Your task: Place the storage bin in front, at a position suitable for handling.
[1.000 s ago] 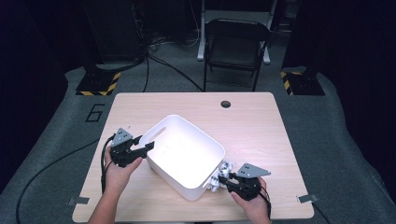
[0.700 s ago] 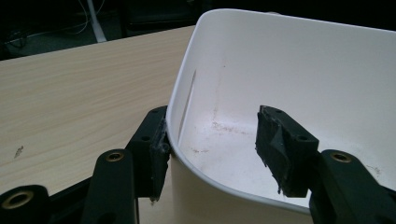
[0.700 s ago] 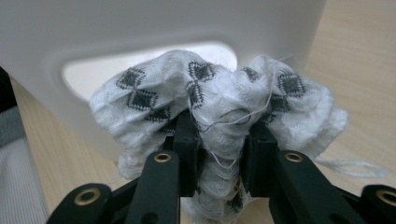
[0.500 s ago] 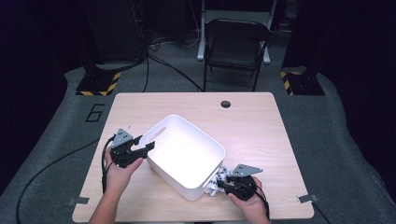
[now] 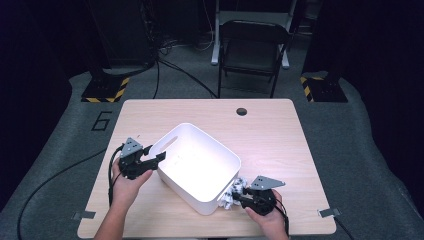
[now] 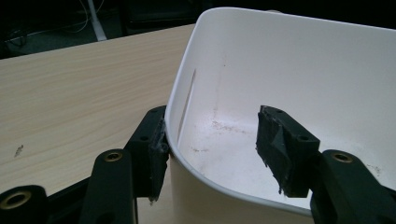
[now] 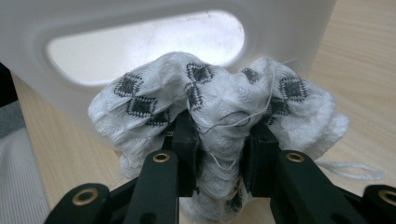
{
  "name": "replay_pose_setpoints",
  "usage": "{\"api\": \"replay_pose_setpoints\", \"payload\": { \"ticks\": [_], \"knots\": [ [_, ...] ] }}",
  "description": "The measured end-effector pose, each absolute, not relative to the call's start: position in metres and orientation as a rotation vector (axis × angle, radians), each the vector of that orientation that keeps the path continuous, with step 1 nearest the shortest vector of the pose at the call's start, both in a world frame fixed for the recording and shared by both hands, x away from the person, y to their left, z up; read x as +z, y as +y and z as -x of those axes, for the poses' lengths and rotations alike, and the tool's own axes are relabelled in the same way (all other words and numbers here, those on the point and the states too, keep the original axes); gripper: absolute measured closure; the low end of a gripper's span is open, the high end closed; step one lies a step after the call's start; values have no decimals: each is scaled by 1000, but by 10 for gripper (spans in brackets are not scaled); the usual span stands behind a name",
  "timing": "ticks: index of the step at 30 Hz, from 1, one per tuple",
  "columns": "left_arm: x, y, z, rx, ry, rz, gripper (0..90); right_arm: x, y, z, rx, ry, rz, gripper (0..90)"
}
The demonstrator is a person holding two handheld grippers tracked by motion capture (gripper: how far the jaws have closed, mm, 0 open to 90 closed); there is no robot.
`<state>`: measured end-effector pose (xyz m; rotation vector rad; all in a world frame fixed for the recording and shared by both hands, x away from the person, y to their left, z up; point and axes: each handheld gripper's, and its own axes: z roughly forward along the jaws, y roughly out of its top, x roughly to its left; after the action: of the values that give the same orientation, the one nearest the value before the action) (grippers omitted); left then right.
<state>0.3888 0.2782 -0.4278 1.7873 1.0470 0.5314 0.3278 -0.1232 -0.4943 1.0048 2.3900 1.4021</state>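
Meanwhile my right gripper point(image 5: 239, 196), clenched on the bunched cloth point(image 7: 210, 107), has slid closer; left gripper point(image 6: 210, 154) straddles bin point(image 5: 197, 167) rim, released.

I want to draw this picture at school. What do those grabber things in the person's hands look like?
Each tool is black: the left tool and the right tool both carry a grey three-cornered plate on top. Two chunky black jaws with round brass-coloured rivets end in dark pads. A thin black cable trails from each. The forearms are bare, with no sleeves.
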Motion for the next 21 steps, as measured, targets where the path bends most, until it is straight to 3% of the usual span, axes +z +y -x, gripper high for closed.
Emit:
{"api": "replay_pose_setpoints", "payload": {
  "ticks": [7, 21],
  "knots": [
    [-428, 278, -390, 533, 1022, -1794, 413, -501, -120, -330, 1341, 2429, -1010, 699],
    [-429, 277, -388, 547, 1035, -1779, 414, -482, -123, -321, 1452, 2343, -968, 700]
  ]
}}
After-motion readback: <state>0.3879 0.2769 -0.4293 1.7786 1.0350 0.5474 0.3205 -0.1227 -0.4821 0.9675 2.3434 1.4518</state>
